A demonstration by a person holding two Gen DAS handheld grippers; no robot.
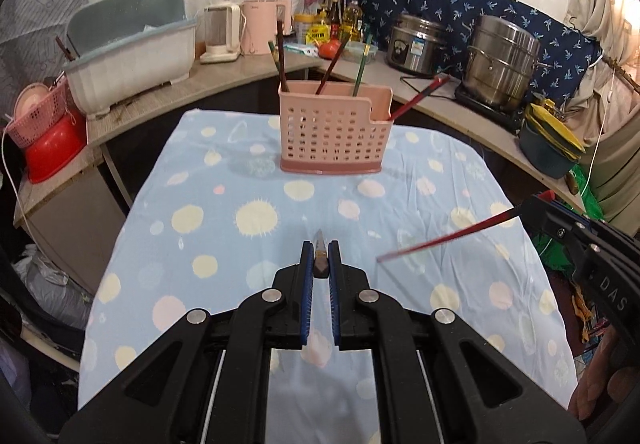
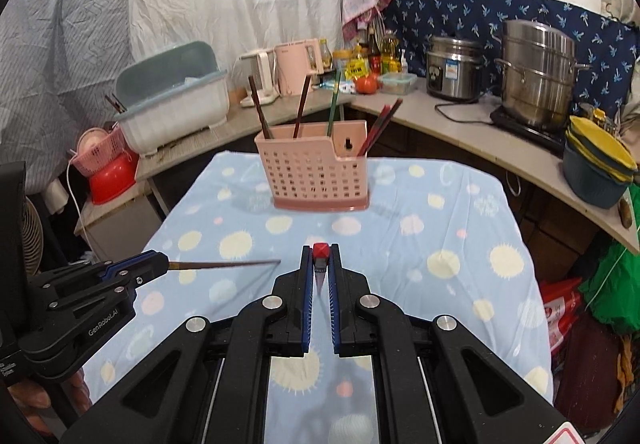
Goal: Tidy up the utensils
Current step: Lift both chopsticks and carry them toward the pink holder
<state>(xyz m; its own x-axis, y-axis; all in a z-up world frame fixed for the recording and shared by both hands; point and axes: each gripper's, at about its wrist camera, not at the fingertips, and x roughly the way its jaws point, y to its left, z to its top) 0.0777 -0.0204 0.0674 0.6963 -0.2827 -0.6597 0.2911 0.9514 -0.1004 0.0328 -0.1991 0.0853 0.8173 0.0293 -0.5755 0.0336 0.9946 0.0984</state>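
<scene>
A pink perforated utensil holder (image 1: 334, 132) (image 2: 316, 176) stands at the far end of the dotted blue tablecloth (image 1: 224, 244), with several brown, green and red chopsticks upright in it. My left gripper (image 1: 320, 246) is shut on a brown chopstick (image 1: 320, 256), seen end-on and held above the cloth. In the right wrist view that gripper (image 2: 162, 264) enters from the left, and its chopstick (image 2: 224, 264) points right. My right gripper (image 2: 321, 248) is shut on a red chopstick (image 2: 320, 251). In the left wrist view the right gripper (image 1: 524, 206) comes in from the right, and the red chopstick (image 1: 444, 234) slants down-left.
A curved counter wraps behind the table. It bears a white dish bin (image 1: 132, 60), kettles (image 1: 264, 24), bottles, a rice cooker (image 1: 416, 44), a steel steamer pot (image 1: 502, 60) and stacked bowls (image 1: 552, 140). A red basin and a pink basket (image 1: 40, 116) sit at the left.
</scene>
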